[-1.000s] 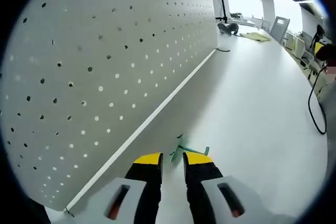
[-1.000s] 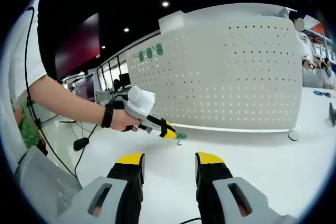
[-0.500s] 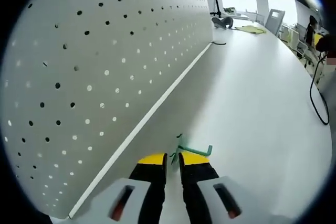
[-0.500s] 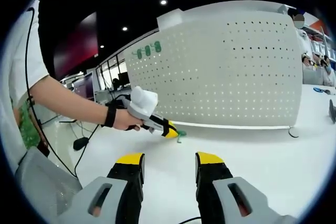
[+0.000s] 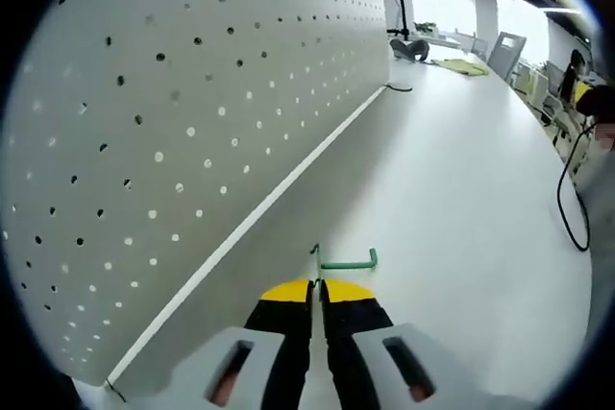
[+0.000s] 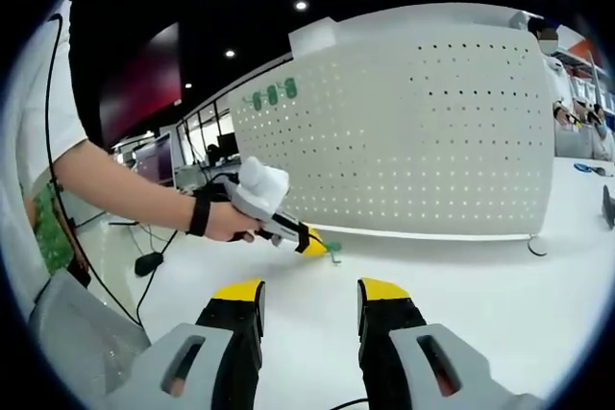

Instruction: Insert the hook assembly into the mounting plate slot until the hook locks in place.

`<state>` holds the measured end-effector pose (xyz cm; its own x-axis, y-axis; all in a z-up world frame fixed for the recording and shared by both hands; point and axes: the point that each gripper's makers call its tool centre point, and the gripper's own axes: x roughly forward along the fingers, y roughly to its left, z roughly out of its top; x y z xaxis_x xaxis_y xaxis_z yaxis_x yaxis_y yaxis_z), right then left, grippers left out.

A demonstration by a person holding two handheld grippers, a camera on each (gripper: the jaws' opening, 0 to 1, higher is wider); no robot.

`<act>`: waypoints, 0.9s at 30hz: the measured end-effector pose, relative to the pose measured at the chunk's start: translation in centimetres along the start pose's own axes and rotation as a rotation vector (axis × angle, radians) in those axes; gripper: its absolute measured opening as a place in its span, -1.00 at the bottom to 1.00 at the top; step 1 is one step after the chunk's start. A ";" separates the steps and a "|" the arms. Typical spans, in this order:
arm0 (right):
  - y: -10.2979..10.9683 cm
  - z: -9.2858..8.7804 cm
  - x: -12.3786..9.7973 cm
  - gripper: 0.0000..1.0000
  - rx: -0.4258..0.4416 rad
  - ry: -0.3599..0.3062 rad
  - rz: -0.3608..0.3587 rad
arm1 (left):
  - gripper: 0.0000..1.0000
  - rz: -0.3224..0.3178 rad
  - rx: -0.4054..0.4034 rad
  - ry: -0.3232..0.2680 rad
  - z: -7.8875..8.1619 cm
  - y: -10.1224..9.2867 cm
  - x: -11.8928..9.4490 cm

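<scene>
Green hook (image 5: 344, 261) beside pegboard (image 5: 192, 122); black cable (image 5: 567, 208) well apart

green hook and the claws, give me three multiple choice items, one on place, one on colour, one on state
1. Where is the green hook?
A. hung on the pegboard
B. at the left claw tips, beside the pegboard
C. in the right claw

2. What colour are the claw tips?
A. yellow
B. red
C. blue

3. How does the right claw stand?
A. shut on the hook
B. shut, empty
C. open, empty

Answers: 1 B, the hook juts from the shut left claw over the white table; 2 A, both pairs are yellow-tipped; 3 C, its jaws stand apart with nothing between.
</scene>
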<state>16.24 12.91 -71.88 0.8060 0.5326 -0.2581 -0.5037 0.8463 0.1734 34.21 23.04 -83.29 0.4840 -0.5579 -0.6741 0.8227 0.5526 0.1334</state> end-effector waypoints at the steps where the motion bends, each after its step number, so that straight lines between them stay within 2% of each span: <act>1: 0.0 0.1 0.0 -0.22 -0.005 -0.001 0.001 | -0.93 -0.002 -0.008 -0.006 0.1 0.0 -0.2; 5: 0.2 0.5 0.2 -0.23 -0.004 -0.012 0.007 | -0.93 0.001 -0.041 -0.041 0.9 -0.2 -1.2; 8: 0.6 0.9 0.3 -0.23 -0.009 -0.020 0.021 | -0.93 0.019 -0.055 -0.047 1.1 -0.2 -2.0; 10: 0.8 1.0 0.4 -0.23 -0.014 -0.019 0.029 | -0.94 0.015 -0.085 -0.079 1.6 -0.5 -2.5; 27: 2.2 3.0 0.8 -0.25 -0.022 -0.075 0.079 | -0.94 0.081 -0.200 -0.173 2.7 -1.6 -6.4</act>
<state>16.78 15.15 -68.84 0.7842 0.5960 -0.1725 -0.5725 0.8022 0.1692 30.62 24.08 -77.22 0.6035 -0.5950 -0.5309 0.7124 0.7014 0.0237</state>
